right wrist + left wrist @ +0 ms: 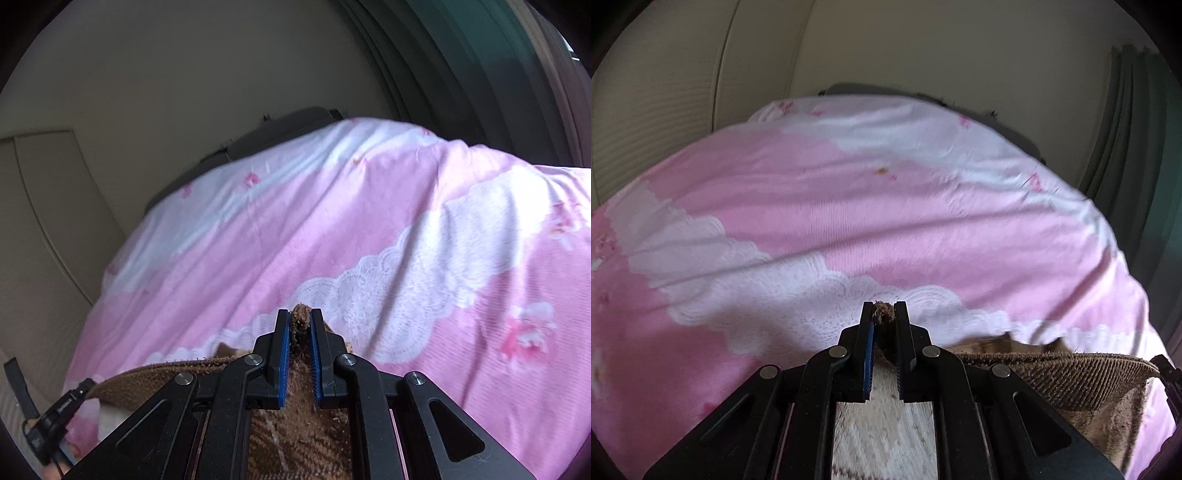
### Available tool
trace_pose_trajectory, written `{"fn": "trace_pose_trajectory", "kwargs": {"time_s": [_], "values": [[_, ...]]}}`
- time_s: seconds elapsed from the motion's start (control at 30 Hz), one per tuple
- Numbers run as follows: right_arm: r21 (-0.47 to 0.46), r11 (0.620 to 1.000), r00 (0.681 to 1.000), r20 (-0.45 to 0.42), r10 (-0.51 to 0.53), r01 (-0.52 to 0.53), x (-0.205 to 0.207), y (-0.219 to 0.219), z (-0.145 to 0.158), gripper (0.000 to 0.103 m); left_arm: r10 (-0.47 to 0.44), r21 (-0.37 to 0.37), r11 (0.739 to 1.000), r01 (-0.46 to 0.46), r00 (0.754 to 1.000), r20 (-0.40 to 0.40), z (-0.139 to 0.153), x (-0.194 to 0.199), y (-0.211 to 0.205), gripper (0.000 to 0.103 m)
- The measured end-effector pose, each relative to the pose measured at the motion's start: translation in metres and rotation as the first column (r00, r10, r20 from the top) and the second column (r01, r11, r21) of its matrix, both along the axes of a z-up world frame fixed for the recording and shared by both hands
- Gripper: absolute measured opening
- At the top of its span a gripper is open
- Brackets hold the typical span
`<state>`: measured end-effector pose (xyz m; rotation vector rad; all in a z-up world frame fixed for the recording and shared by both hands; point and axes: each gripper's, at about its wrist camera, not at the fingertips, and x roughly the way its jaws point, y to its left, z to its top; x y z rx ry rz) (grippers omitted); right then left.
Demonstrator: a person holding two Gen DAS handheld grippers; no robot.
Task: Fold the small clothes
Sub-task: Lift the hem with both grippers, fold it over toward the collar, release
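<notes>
A small brown patterned cloth (1067, 380) hangs stretched between my two grippers above a pink and white bed cover (849, 206). My left gripper (884, 312) is shut on one corner of the cloth, whose tip pokes out between the fingers. My right gripper (300, 317) is shut on another corner of the same brown cloth (299, 417). In the right wrist view its ribbed edge (162, 373) runs off to the left towards the other gripper. The cloth's lower part is hidden under the grippers.
The bed cover (369, 229) has white lace-print bands and pink flowers. A cream wall and cupboard doors (665, 110) stand behind the bed. Dark green curtains (1126, 147) hang at the right. A dark headboard (266, 129) shows beyond the bed.
</notes>
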<state>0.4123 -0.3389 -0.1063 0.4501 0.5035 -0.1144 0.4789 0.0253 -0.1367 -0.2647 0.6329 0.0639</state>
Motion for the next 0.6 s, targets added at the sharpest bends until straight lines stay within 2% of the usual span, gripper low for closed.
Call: {"fn": "trace_pose_trajectory", "kwargs": {"time_s": [0.3,0.4,0.43,0.47,0.5,0.57,0.6], "values": [[-0.023,1.000,0.996,-0.085,-0.018,0.016,0.045,-0.007,-0.049,0.011,0.002,0.033,0.999,0.002,0.995,-0.101,-0.040,0.036,-0.008,0.013],[-0.045,0.999,0.995,-0.096,-0.022,0.018,0.049,-0.006,-0.055,0.011,0.003,0.009,1.000,-0.002,0.994,-0.109,-0.037,0.037,-0.005,0.018],[-0.056,0.998,0.994,-0.104,-0.022,0.017,0.050,-0.004,-0.055,0.012,0.004,0.012,1.000,-0.003,0.995,-0.102,-0.034,0.036,-0.005,0.023],[-0.062,0.998,0.994,-0.107,-0.022,0.015,0.050,-0.004,-0.055,0.019,0.006,0.022,1.000,-0.004,0.995,-0.097,-0.030,0.033,-0.005,0.029],[-0.070,0.997,0.994,-0.111,-0.021,0.014,0.047,-0.003,-0.052,0.034,0.007,0.039,0.999,-0.004,0.996,-0.088,-0.025,0.031,-0.007,0.031],[-0.097,0.995,0.993,-0.108,-0.046,0.035,0.047,-0.002,-0.045,0.050,0.005,0.069,0.998,0.001,0.997,-0.079,-0.017,0.025,-0.009,0.033],[-0.114,0.992,0.994,-0.087,-0.062,0.052,0.042,-0.003,-0.038,0.052,0.004,0.081,0.997,0.002,0.997,-0.075,-0.014,0.021,-0.010,0.033]]}}
